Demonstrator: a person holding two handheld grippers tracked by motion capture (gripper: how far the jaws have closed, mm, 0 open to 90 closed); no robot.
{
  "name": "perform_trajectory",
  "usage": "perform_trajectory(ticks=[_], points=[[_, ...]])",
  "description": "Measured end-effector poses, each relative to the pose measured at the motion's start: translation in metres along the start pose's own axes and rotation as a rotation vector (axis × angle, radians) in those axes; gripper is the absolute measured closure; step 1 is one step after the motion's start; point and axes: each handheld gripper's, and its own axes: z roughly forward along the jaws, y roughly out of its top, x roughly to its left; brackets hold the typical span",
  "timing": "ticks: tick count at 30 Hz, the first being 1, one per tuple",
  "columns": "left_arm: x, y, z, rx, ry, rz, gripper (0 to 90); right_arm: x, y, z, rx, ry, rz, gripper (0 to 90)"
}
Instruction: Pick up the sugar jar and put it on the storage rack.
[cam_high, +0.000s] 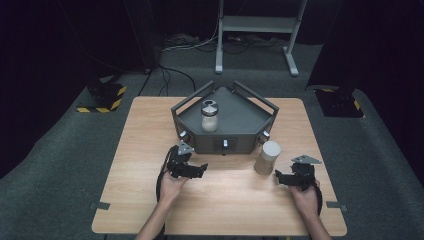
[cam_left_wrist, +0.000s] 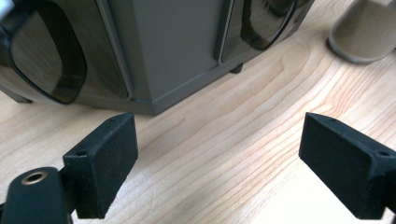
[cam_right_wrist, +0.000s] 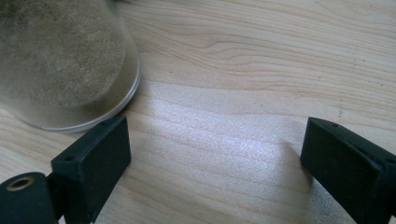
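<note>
A: Both sets of fingers wide, nothing held. Left gripper (cam_high: 201, 167) sits near the grey tray (cam_high: 240, 131); right gripper (cam_high: 278, 176) just beside the sand jar (cam_high: 267, 157) on the surface (cam_high: 225, 200).

B: Risk?

A: We judge a sideways nudge from a right finger (cam_right_wrist: 91, 163) tips the jar.

Left claw (cam_left_wrist: 219, 163) jaws apart over bare wooden table (cam_left_wrist: 224, 121); grey housing (cam_left_wrist: 173, 46) ahead, beige cylinder (cam_left_wrist: 366, 32) top right.
</note>
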Motion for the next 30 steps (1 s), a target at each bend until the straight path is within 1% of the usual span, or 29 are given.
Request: perform_trajectory(ticks=[6, 8, 10, 12, 13, 14, 15, 16, 22, 25, 26, 30], points=[[0.000, -0.011, 0.006, 0.011, 0.018, 0.003, 11.7, 0.000, 0.000, 0.000, 0.000, 0.000, 0.001, 8.0], [-0.001, -0.016, 0.009, 0.006, 0.023, -0.006, 11.7, 0.000, 0.000, 0.000, 0.000, 0.000, 0.000, 8.0], [0.000, -0.019, 0.010, 0.015, 0.031, 0.001, 11.7, 0.000, 0.000, 0.000, 0.000, 0.000, 0.001, 8.0], [-0.001, -0.022, 0.012, 0.017, 0.035, 0.000, 11.8, 0.000, 0.000, 0.000, 0.000, 0.000, 0.001, 8.0], [-0.001, -0.024, 0.013, 0.015, 0.038, -0.002, 11.7, 0.000, 0.000, 0.000, 0.000, 0.000, 0.001, 8.0], [-0.001, -0.024, 0.013, 0.020, 0.039, 0.006, 11.7, 0.000, 0.000, 0.000, 0.001, 0.000, 0.001, 8.0], [-0.001, -0.026, 0.014, 0.017, 0.041, 0.001, 11.7, 0.000, 0.000, 0.000, 0.000, 0.000, 0.001, 8.0], [-0.001, -0.026, 0.014, 0.025, 0.042, 0.011, 11.7, 0.000, 0.000, 0.000, 0.000, 0.000, 0.000, 8.0], [-0.001, -0.033, 0.018, 0.019, 0.056, 0.017, 11.7, 0.000, 0.000, 0.000, 0.000, 0.000, 0.001, 8.0], [-0.001, -0.037, 0.020, 0.014, 0.064, 0.005, 11.6, 0.000, 0.000, 0.000, 0.000, 0.000, 0.000, 8.0], [-0.001, -0.037, 0.020, 0.019, 0.068, 0.010, 11.6, 0.000, 0.000, 0.000, 0.000, 0.000, 0.000, 8.0], [-0.001, -0.040, 0.022, 0.017, 0.078, 0.003, 11.6, 0.000, 0.000, 0.000, 0.001, 0.000, 0.001, 8.0]])
